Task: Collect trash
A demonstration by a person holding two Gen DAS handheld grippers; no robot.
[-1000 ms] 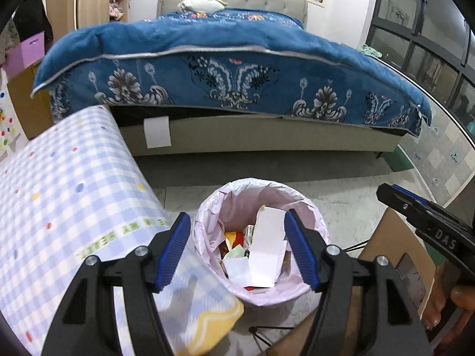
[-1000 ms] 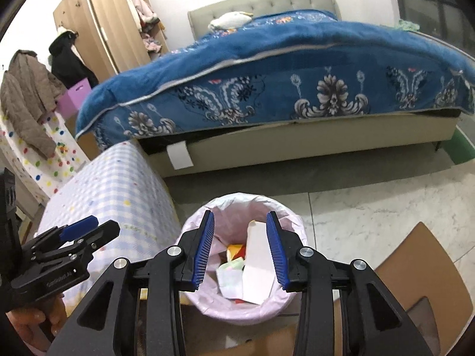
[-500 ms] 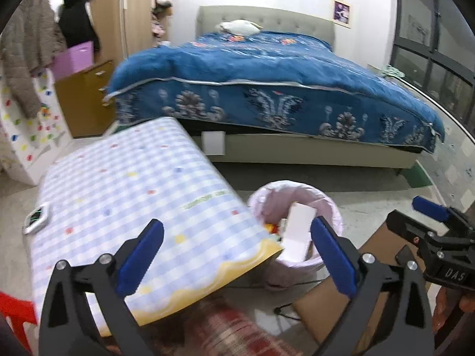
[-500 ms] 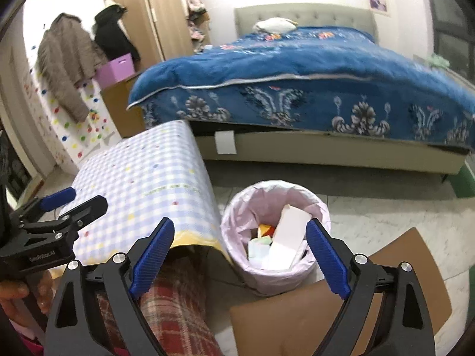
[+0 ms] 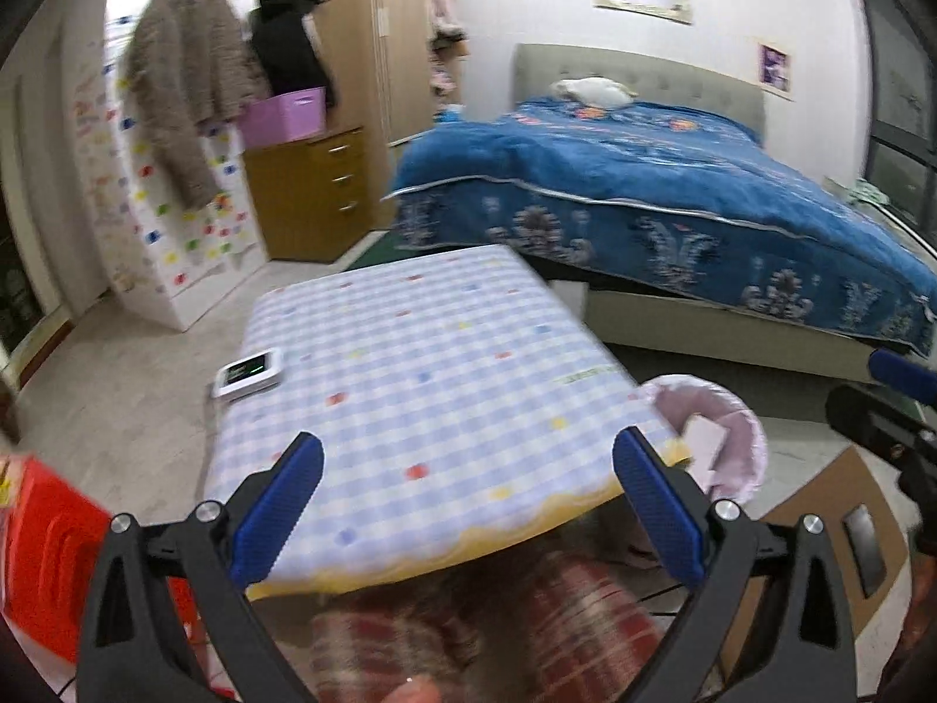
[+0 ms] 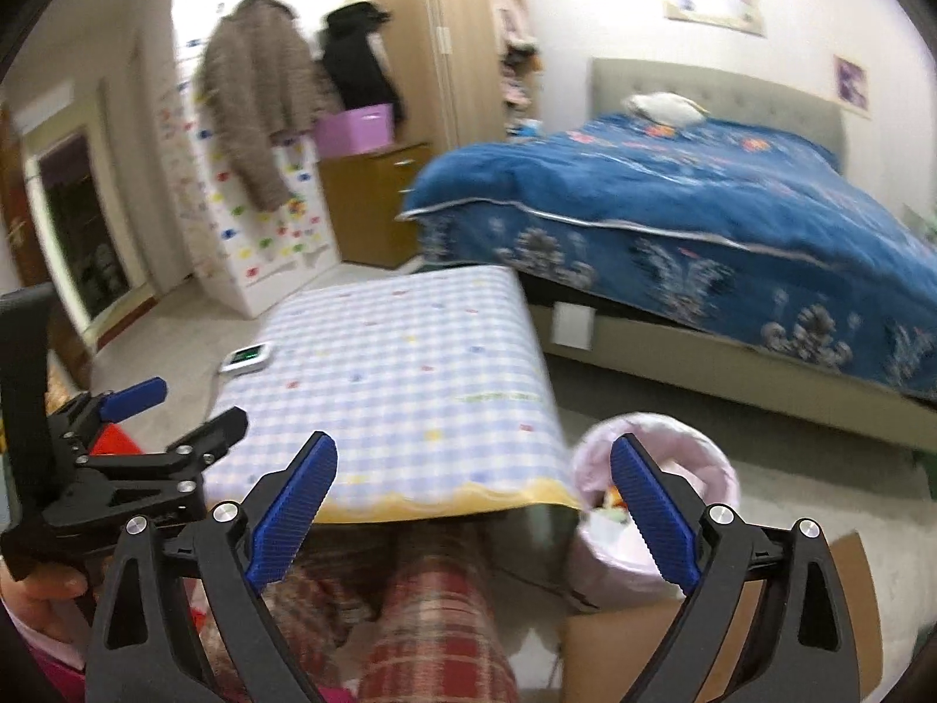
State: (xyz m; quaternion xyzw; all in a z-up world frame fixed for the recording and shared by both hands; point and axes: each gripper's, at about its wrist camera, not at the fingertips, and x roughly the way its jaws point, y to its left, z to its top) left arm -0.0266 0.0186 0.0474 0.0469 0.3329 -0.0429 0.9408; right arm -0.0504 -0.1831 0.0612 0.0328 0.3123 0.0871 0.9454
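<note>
The left gripper is spread wide, its blue-padded fingers far apart with nothing between them and touching nothing; it hangs above the near edge of a low table covered in a blue-and-white checked cloth with coloured dots and a yellow scalloped border. The right gripper is likewise wide open and empty, held over the same table's near edge and the person's plaid-trousered legs. Going left to right in the left wrist view: a red object sits low at the left edge, a small white device with a green-lit screen lies at the table's left edge, and the trash bin, lined with a pale pink bag, stands on the floor just beside the table's right corner, partly hidden by it. In the right wrist view a little of the trash shows inside the bin, too blurred to identify. A sheet of brown cardboard lies on the pale floor to the bin's right. Behind, coats hang at left by a dotted white cabinet, a pink box tops a wooden drawer unit, and a bed with a blue floral quilt fills the right.
</note>
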